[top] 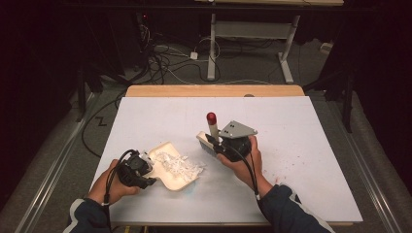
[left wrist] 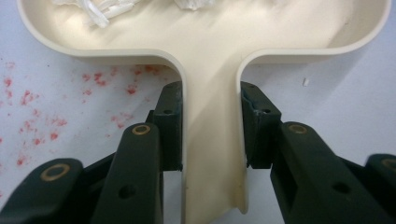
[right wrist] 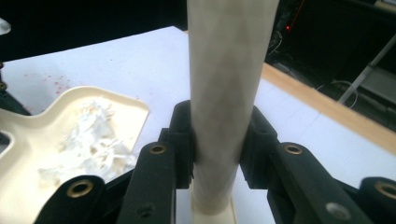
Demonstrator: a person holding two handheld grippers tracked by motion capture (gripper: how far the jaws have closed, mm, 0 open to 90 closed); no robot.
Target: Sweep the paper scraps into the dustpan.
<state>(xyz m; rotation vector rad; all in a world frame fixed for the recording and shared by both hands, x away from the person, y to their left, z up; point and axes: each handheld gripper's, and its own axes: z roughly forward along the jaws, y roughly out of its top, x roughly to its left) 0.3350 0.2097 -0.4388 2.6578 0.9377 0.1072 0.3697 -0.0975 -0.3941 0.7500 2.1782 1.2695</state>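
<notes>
At a white-covered table (top: pixel 301 145), a person works a cream dustpan (top: pixel 167 167) and a small hand brush (top: pixel 211 131), one tool in each gripper. From the high view, the left gripper (top: pixel 145 175) sits at the near-left of the table on the dustpan's handle, the pan's mouth turned toward the middle and a heap of white shreds (top: pixel 177 164) lying in it and spilling a little over its lip; the right gripper (top: pixel 214 143) stands just beside it to the right, holding the brush upright by its red-tipped handle, head down near the sheet. In the left gripper view, the two black jaws are closed to the width of the pan's handle (left wrist: pixel 212 154), pads touching both sides — a firm, square hold, with faint red specks (left wrist: pixel 42 107) on the sheet to one side. In the right gripper view, the jaws are clamped narrowly around the pale brush handle (right wrist: pixel 224 93), the pan and its shreds (right wrist: pixel 93 140) lying to the left. The step appears to be sweeping the last scraps in — best done by keeping the pan's lip flat against the sheet, drawing the bristles low and slowly toward it, and not tipping the pan until the stray shreds are inside.
</notes>
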